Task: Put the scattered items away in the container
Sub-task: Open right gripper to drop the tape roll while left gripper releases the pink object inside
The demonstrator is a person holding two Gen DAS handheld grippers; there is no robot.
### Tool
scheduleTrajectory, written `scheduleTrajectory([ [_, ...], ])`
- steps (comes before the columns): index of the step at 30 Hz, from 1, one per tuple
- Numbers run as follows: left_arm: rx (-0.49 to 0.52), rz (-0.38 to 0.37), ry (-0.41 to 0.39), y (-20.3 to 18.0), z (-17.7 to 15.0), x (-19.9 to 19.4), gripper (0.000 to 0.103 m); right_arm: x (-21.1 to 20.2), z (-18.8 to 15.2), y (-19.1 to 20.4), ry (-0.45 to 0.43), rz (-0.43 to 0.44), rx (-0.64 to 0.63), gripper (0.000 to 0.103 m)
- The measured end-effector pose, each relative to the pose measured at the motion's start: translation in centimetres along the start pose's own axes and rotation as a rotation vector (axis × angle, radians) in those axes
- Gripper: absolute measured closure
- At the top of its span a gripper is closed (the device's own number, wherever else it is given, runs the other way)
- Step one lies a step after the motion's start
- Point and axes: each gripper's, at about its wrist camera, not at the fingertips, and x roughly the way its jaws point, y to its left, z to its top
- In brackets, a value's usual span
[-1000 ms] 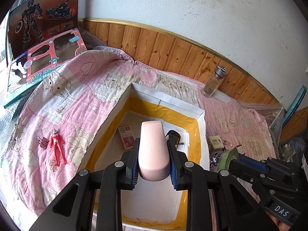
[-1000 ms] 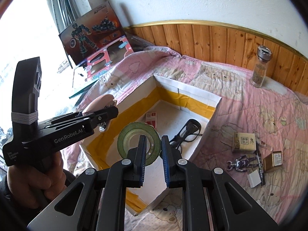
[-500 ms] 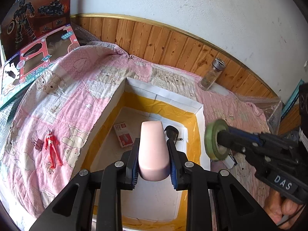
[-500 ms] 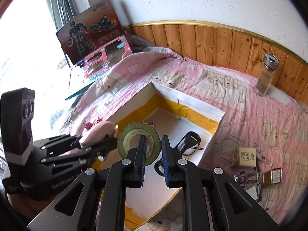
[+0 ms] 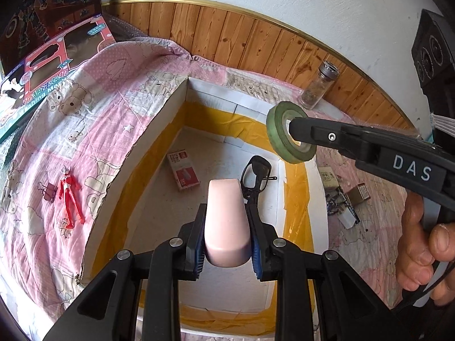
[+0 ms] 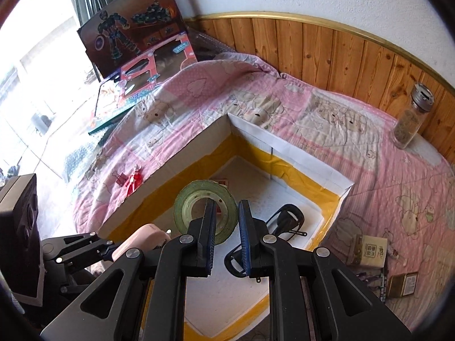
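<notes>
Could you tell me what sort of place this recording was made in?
Probably a bedroom or child's room in a home: a pink teddy-bear quilt covers the surface, toy boxes lean against the wall, and wood panelling runs along the plaster.

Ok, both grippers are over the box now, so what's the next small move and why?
Probably open the right gripper: its green tape roll hangs over the open box, with bare floor beside the glasses. The left gripper can then drop its pink block.

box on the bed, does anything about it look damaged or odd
Yes: the box has a ragged, torn top edge on its left wall, and the yellow tape lining inside is wrinkled and peeling in places. Its contents look undamaged.
</notes>
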Motion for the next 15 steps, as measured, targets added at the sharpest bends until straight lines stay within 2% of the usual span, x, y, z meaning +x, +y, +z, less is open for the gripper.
scheduleTrajectory([
  [13,-0.028,0.032,0.043,1.5,0.3,1.8,0.076,5.1,1.6,-0.5,0.079,-0.043,-0.012,0.084],
  [15,-0.024,0.044,0.038,1.6,0.3,1.8,0.071,5.5,1.8,-1.2,0.071,-0.058,0.014,0.082],
])
